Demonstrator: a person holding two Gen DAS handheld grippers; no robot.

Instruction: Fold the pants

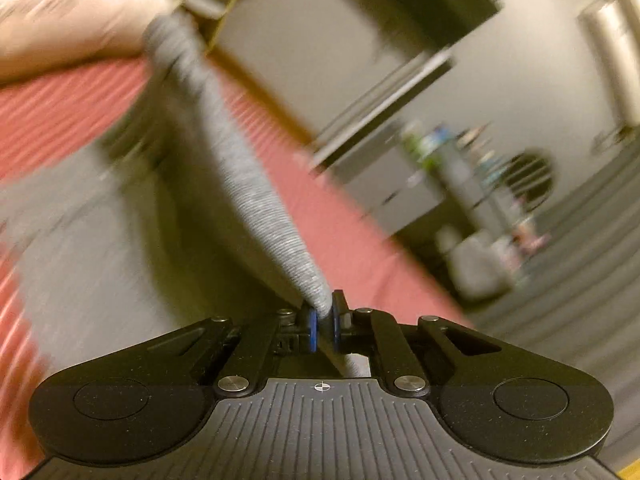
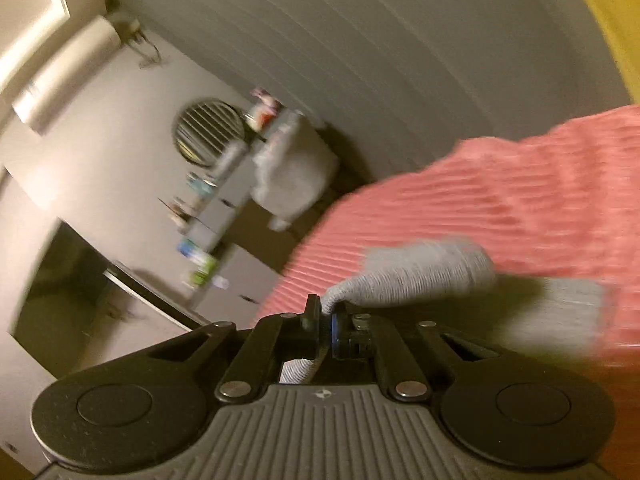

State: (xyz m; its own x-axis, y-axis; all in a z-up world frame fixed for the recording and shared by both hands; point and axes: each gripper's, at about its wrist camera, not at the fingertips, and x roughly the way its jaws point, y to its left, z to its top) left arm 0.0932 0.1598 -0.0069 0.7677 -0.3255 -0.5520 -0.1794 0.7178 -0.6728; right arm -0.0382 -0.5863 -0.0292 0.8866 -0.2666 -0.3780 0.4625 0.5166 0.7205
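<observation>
Grey knit pants (image 1: 240, 176) are lifted above a pink ribbed bedspread (image 1: 60, 108). My left gripper (image 1: 325, 326) is shut on a ribbed edge of the pants, which stretches taut up and to the left. In the right wrist view my right gripper (image 2: 326, 326) is shut on another part of the grey pants (image 2: 420, 276), which bunches to the right over the pink bedspread (image 2: 500, 200). Both views are motion blurred. The rest of the garment hangs out of sight.
A pale pillow (image 1: 60, 12) lies at the upper left of the bed. Beyond the bed edge stand grey drawers with bottles on top (image 2: 224, 208), a round fan (image 2: 208, 132) and a grey striped floor (image 2: 380, 40).
</observation>
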